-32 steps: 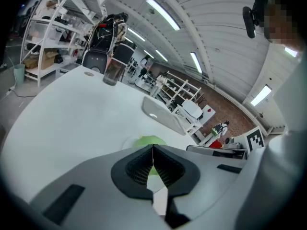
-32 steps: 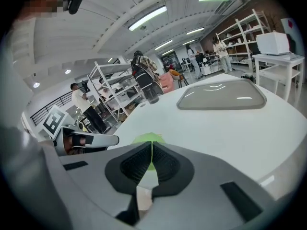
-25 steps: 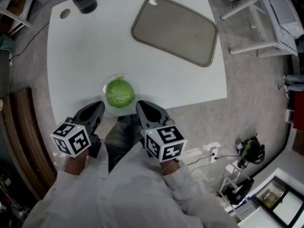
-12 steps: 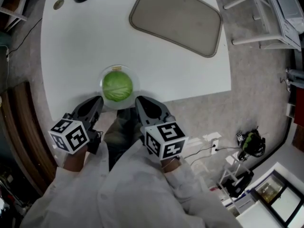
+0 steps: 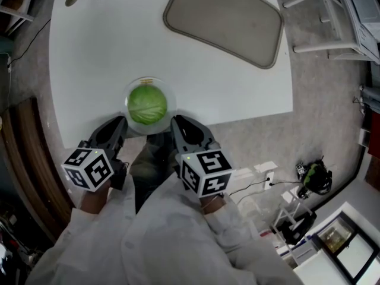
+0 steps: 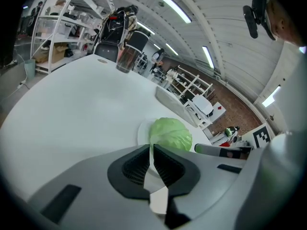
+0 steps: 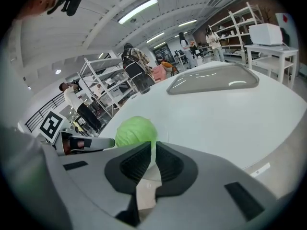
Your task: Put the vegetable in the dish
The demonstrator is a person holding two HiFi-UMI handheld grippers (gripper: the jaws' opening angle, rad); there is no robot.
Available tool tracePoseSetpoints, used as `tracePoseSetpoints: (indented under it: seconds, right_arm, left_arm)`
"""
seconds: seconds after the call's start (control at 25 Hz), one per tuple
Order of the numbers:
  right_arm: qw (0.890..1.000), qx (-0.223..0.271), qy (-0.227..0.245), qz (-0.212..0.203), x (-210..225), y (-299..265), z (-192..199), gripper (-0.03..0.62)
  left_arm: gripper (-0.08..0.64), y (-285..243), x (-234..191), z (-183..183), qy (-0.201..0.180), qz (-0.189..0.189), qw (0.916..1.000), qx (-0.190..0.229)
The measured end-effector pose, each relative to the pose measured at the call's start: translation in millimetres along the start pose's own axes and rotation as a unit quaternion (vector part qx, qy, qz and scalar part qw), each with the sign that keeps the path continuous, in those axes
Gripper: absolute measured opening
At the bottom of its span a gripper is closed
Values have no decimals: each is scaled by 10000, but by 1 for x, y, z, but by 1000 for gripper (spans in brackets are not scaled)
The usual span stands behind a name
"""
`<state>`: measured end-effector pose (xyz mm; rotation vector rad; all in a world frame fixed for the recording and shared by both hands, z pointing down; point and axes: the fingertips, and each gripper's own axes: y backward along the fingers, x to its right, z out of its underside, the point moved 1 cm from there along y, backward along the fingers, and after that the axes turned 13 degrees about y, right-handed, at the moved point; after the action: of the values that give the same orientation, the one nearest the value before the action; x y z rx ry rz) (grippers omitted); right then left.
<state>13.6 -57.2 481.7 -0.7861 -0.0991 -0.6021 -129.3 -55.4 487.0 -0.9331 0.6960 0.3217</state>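
One vegetable [image 5: 147,104], a green cabbage, sits in the dish [image 5: 171,94] at the tabletop's [image 5: 113,40] near edge; task judged complete; left gripper [image 5: 118,124] and right gripper [image 5: 180,124] flank the dish, jaws closed on nothing.

left hand-held gripper [image 5: 117,126]: jaws together | right hand-held gripper [image 5: 181,125]: jaws together

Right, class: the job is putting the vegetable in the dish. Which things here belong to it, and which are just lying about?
Job: cabbage, already sitting in the dish; left gripper and right gripper, both shut and empty.
Lying about: grey tray and dark cup, both on the white table.
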Motion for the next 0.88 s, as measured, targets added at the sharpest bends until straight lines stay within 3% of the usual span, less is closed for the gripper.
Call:
tracePoseSetpoints:
  seconds: [0.44, 0.56, 0.88]
  right_arm:
    - [9998, 15, -44, 189, 7, -2, 0, 20]
    - [9999, -29, -72, 146, 7, -4, 2, 76]
    - [9998, -106, -61, 153, 6, -9, 4, 98]
  left_arm:
    - [15, 2, -11, 1, 146, -301, 9994, -26]
    - [40, 0, -11, 2, 196, -264, 9994, -82]
    - [98, -4, -13, 4, 242, -239, 9992, -194]
